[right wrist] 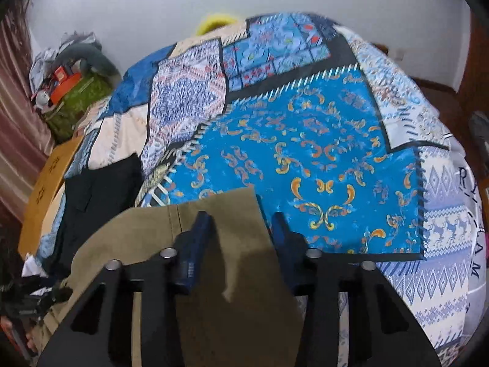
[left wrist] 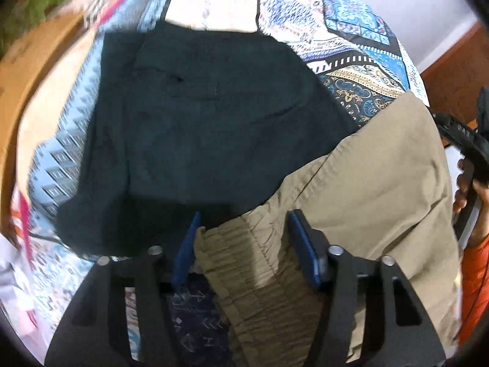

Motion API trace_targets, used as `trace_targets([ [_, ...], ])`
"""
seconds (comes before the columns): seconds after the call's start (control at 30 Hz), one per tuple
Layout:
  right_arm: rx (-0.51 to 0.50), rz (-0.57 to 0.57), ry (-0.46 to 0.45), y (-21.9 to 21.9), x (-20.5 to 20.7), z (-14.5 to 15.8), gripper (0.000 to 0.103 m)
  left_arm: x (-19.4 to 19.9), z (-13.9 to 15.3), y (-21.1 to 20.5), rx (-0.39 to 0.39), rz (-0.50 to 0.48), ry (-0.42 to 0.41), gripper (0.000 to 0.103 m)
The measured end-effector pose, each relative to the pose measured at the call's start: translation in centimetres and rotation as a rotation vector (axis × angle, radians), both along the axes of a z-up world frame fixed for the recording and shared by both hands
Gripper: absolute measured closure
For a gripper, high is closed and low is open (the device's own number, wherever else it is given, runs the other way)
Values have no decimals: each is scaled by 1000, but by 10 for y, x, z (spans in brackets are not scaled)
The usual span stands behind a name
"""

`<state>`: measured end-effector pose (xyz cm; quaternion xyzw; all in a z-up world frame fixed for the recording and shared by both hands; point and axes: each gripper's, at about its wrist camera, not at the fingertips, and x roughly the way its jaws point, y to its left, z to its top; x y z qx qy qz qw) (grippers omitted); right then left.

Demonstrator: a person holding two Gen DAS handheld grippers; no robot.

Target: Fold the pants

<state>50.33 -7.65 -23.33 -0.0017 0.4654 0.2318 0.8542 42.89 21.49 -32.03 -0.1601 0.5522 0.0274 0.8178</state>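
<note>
Khaki pants (left wrist: pixel 376 189) with a gathered elastic waistband lie on the patterned bedspread (left wrist: pixel 351 30). My left gripper (left wrist: pixel 244 223) is open, its blue fingers (left wrist: pixel 186 250) on either side of the bunched waistband. In the right wrist view the khaki pants' leg end (right wrist: pixel 220 214) lies between the blue fingers (right wrist: pixel 198 241) of my right gripper (right wrist: pixel 241 220), which is open. Dark folded pants (left wrist: pixel 198 122) lie flat beyond the khaki pair and also show in the right wrist view (right wrist: pixel 101 189).
A cardboard box (right wrist: pixel 49 183) stands by the bed's left side. A green bundle with clutter (right wrist: pixel 73 91) sits at the far left. The blue patterned bedspread (right wrist: pixel 305 153) stretches ahead and right. The person's hand holding the other gripper (left wrist: pixel 467 165) shows at the right.
</note>
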Motion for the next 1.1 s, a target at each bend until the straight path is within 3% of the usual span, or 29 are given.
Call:
trace_targets([
  [0.03,-30,11,-28,4,-4,2,89,-2,3,-3,35,-16,-15,51],
  [0.2,-96,9,-118,6,-20,21,91,-5,26,-16,227,-19,-101,54],
  [0.37,-38,-9,-203,-8,-34,75,91,-7,68,-22,344,-21,-184,56],
  [0.57,39,-63,-352,-31,-72,164,93,-26,158,-25,339,31,-356,57],
  [0.73,85,-66,-403,-56,-112,206,93,-51,199,-38,331,2,-416,59],
  [0.77,81,-64,-406,-59,-119,206,93,-58,201,-42,323,-13,-418,62],
  [0.8,79,-61,-405,-65,-129,206,93,-64,202,-45,309,-33,-417,78],
  [1.1,67,-7,-328,-101,-212,168,94,-127,176,-79,288,-136,-363,82],
])
